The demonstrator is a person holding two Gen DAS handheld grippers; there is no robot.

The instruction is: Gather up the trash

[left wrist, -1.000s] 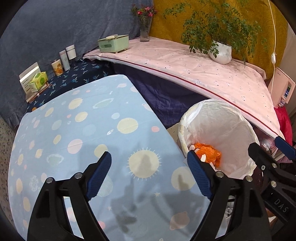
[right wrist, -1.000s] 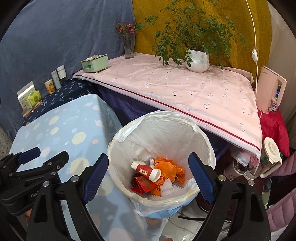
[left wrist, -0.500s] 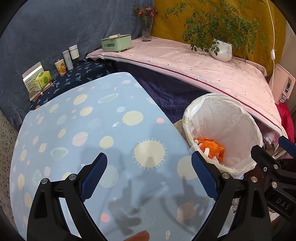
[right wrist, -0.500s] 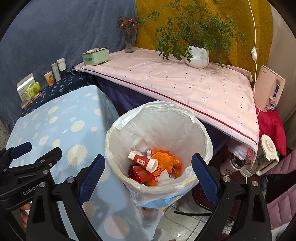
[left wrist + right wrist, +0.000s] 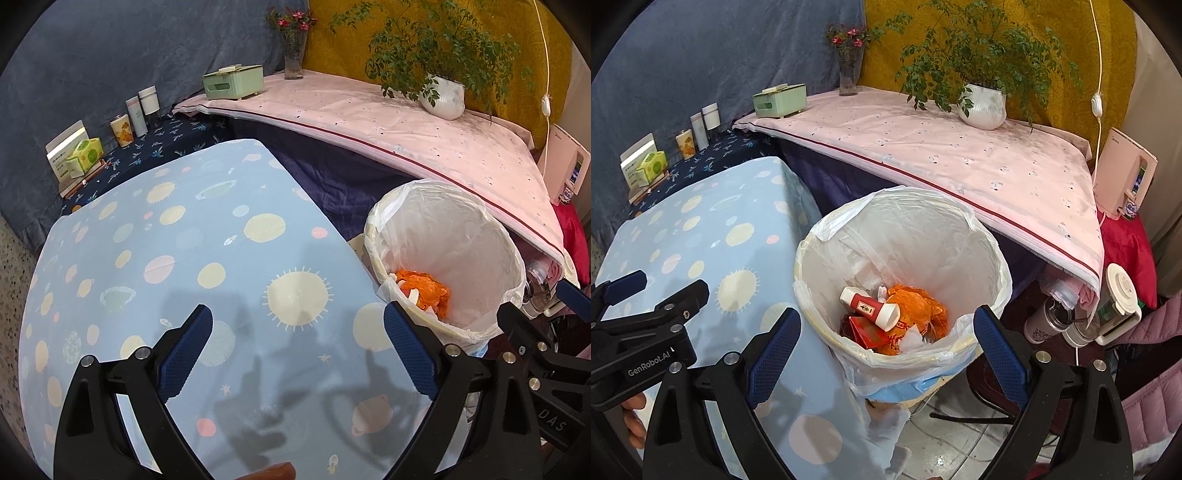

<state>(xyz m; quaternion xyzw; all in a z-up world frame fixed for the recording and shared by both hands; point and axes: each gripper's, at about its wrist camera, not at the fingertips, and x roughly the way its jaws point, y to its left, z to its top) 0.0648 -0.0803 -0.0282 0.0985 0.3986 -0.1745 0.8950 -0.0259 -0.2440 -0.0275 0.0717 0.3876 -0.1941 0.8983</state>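
Observation:
A trash bin with a white liner stands on the floor beside the table with the light-blue planet cloth; it also shows in the left wrist view. Inside lie a red-and-white bottle, orange wrapping and red packaging. My right gripper is open and empty above the bin's near rim. My left gripper is open and empty above the blue cloth, left of the bin. The left gripper also shows in the right wrist view.
A pink-covered table behind the bin holds a potted plant, a green tissue box and a flower vase. Small containers and a tissue pack sit on the dark-blue surface. Bottles stand right of the bin.
Both grippers have drawn back and upward, so the bin and table look smaller and farther. Both stay open and empty. The trash in the bin has not moved.

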